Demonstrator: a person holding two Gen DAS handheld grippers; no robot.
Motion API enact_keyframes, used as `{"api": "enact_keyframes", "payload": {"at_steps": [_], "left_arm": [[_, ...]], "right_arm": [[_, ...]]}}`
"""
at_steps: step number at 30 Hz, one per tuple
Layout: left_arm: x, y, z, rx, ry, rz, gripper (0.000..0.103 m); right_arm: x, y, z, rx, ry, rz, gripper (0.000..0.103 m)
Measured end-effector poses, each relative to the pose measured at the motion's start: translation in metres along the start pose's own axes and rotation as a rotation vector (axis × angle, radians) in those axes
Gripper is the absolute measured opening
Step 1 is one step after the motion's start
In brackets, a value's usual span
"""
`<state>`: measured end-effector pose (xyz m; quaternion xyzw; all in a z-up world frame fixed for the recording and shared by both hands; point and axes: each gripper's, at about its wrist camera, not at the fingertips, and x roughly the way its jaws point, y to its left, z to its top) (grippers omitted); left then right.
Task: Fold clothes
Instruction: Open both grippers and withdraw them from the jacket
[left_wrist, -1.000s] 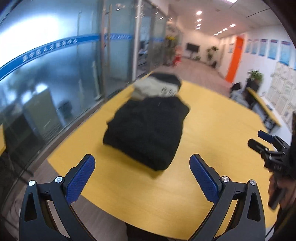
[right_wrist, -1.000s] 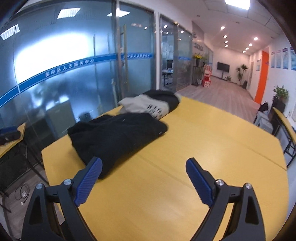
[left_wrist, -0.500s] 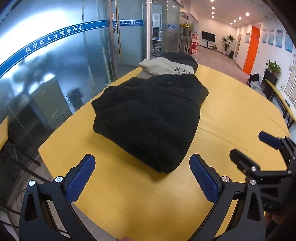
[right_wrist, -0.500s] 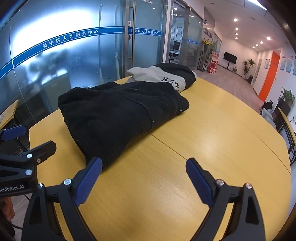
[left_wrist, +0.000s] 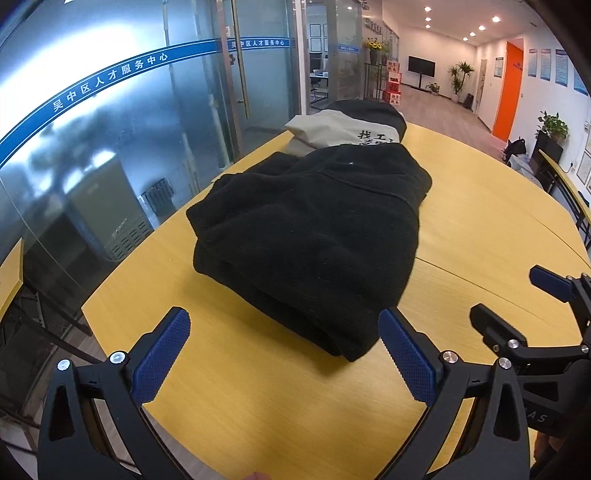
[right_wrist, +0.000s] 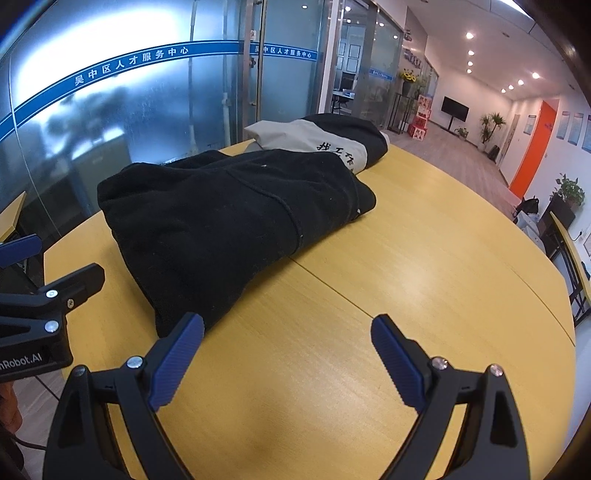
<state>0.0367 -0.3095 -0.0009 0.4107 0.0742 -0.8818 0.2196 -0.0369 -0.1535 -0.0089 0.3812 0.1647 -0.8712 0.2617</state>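
- Where the yellow table (left_wrist: 258, 387) meets its near edge, the left gripper (left_wrist: 284, 354) is held with jaws spread wide and nothing gripped.
- The right gripper (right_wrist: 288, 360) is likewise held wide apart and empty, over bare tabletop.
- A black garment (left_wrist: 314, 236) is seen lying bundled on the table, just ahead of both grippers.
- A grey-and-black printed garment (left_wrist: 343, 127) is partly overlapped by its far end.
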Motion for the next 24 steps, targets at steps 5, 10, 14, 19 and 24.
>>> {"api": "enact_keyframes", "payload": {"at_steps": [5, 10, 14, 19, 24], "left_arm": [[0.001, 0.007, 0.001, -0.012, -0.012, 0.019, 0.103], [-0.011, 0.008, 0.0, -0.034, -0.04, 0.082, 0.103], [-0.016, 0.007, -0.003, -0.054, -0.038, 0.074, 0.103], [-0.018, 0.001, -0.003, -0.01, -0.039, 0.101, 0.103], [-0.017, 0.003, -0.003, -0.035, -0.019, 0.091, 0.103]], "right_arm": [[0.004, 0.0, 0.003, -0.004, 0.0, -0.002, 0.095], [0.001, -0.002, 0.003, -0.003, -0.003, -0.006, 0.095], [-0.001, -0.003, 0.003, -0.003, -0.004, -0.006, 0.095], [-0.005, -0.005, 0.002, -0.005, -0.006, -0.009, 0.095], [-0.006, -0.005, 0.004, -0.006, -0.006, -0.011, 0.095]]}}
